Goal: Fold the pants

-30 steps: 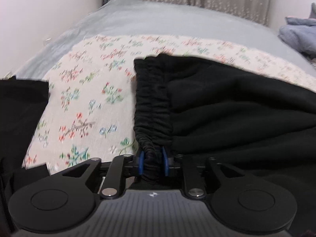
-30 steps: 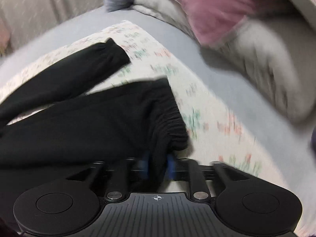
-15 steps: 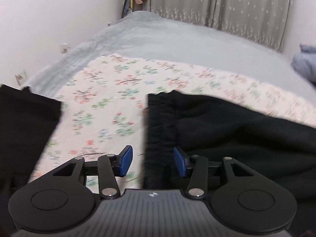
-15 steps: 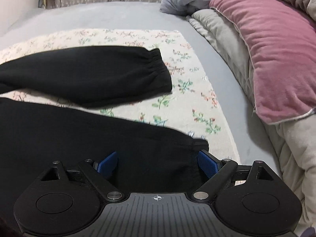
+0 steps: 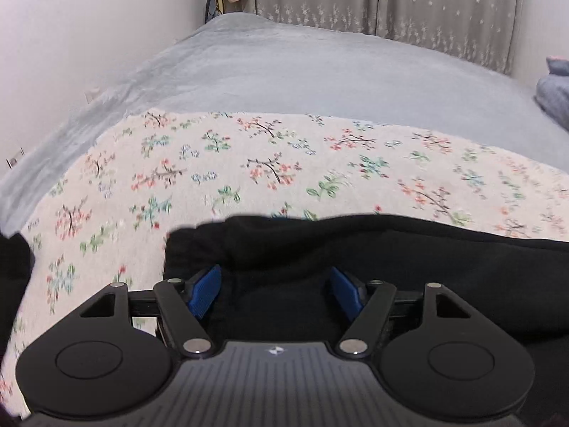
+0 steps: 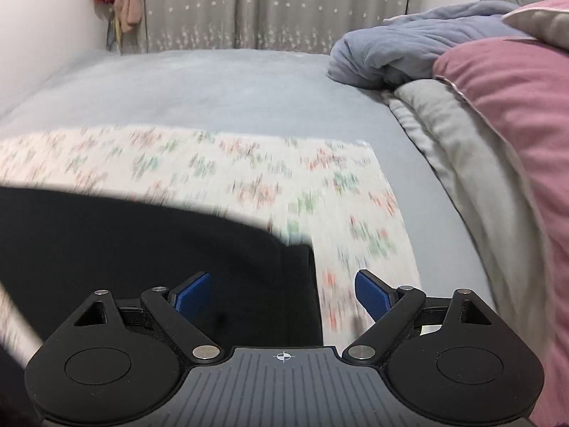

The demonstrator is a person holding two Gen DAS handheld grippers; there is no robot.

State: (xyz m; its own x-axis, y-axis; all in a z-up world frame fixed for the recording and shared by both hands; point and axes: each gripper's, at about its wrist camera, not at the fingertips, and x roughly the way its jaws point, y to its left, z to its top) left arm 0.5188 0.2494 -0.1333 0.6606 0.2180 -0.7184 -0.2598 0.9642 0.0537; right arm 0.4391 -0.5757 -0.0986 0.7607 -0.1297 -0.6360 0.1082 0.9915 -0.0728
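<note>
Lying flat on the floral cotton sheet (image 5: pixel 249 163) over the grey bed (image 5: pixel 320 71), the black fleece pants (image 5: pixel 391 259) look once folded. Left hand-held gripper (image 5: pixel 275 290) and right hand-held gripper (image 6: pixel 281 293) both released, jaws spread, over the near edge. Further folds likely remain.

Black pants (image 5: pixel 391 249), floral cloth (image 5: pixel 249 163), grey bedsheet (image 5: pixel 302 71)
</note>
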